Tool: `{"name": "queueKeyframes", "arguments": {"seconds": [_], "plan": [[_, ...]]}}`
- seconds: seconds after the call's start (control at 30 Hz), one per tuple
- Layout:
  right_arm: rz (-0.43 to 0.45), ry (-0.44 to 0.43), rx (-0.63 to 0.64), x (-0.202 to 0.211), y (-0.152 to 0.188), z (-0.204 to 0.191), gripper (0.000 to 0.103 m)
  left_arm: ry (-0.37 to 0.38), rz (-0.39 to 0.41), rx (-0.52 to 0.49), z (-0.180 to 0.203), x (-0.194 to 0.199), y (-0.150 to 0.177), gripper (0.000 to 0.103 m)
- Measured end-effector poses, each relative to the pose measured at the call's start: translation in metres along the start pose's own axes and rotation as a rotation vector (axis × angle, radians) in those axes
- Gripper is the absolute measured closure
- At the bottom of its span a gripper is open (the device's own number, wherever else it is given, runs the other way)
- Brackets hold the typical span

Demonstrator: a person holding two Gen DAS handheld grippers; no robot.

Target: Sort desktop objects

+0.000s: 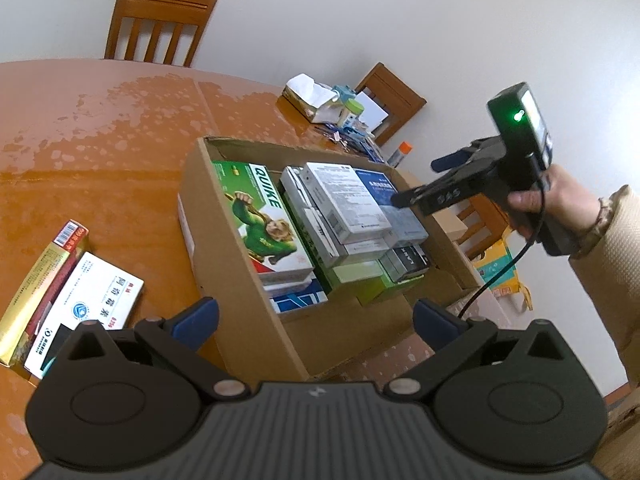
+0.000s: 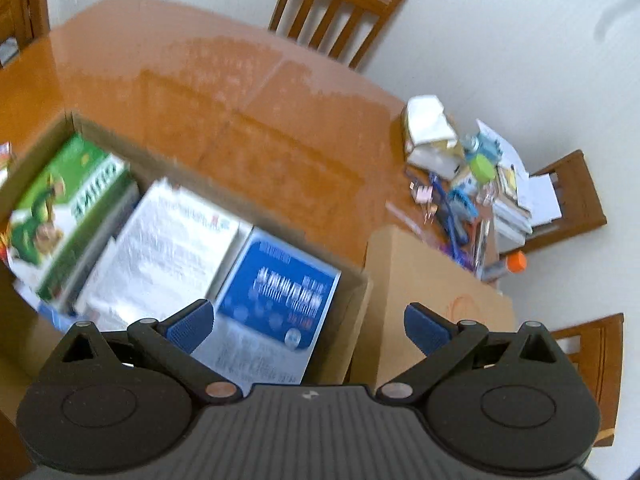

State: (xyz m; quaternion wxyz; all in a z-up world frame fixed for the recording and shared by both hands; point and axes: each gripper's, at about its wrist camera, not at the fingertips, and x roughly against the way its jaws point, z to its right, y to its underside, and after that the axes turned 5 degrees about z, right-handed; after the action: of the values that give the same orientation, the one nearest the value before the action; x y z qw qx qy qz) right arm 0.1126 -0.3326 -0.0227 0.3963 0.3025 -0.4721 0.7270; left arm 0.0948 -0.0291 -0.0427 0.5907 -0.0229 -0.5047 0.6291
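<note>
Desktop objects are seen in three lots, and the sort looks well underway but not finished. At the lower left of the left wrist view, two boxes are left lying on the bare table (image 1: pixel 120 128): a gold and red box (image 1: pixel 38 284) and, touching it on its right, a white medicine box (image 1: pixel 94 304); neither is gripped. At the bottom centre of that view the left gripper (image 1: pixel 316 316) is held with its blue pads spread wide and nothing between them, hovering over the near wall of the cardboard box (image 1: pixel 224 240). In the middle of the frame that carton is seen packed almost full: a green QUIKE box (image 1: pixel 260 216) at its left, white and grey boxes stacked beside it, and a blue-fronted box (image 1: pixel 378 188) toward its right. Further right, the right gripper (image 1: pixel 412 184) is held in a hand (image 1: pixel 532 196) above the carton's right end; in its own view the pads stand far apart and empty over the blue-fronted box. At the upper right of the table a cluttered pile (image 1: pixel 340 112) of tissues, pens and papers is left unsorted, near an orange-capped tube (image 1: pixel 400 152). Judged from this, the two loose boxes and perhaps that pile remain to be dealt with.
</note>
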Motion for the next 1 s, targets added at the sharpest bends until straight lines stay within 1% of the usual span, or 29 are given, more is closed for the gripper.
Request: {"name": "queueKeyframes", "arguments": {"seconds": [0.13,0.2,0.37,0.67,0.87,1.0], "plan": [[-0.011,0.003,0.008,-0.007,0.01,-0.003,0.0,-0.001,-0.004,-0.004,0.004,0.0,0.002,0.0],[-0.013,-0.015,0.002,-0.008,0.01,-0.003,0.0,-0.006,-0.005,-0.004,0.005,0.001,0.003,0.0],[-0.006,-0.026,0.018,-0.007,0.01,-0.004,0.0,-0.013,-0.007,0.001,0.006,0.002,0.005,0.0],[-0.008,-0.019,0.017,-0.007,0.008,-0.003,0.0,-0.018,0.003,0.007,0.007,0.005,0.007,0.0],[-0.014,-0.031,0.043,-0.008,0.008,-0.008,0.0,-0.017,0.003,0.004,0.007,0.005,0.007,0.0],[0.019,-0.024,0.011,0.002,0.005,-0.004,0.0,-0.019,0.003,0.005,0.007,0.005,0.007,0.0]]}}
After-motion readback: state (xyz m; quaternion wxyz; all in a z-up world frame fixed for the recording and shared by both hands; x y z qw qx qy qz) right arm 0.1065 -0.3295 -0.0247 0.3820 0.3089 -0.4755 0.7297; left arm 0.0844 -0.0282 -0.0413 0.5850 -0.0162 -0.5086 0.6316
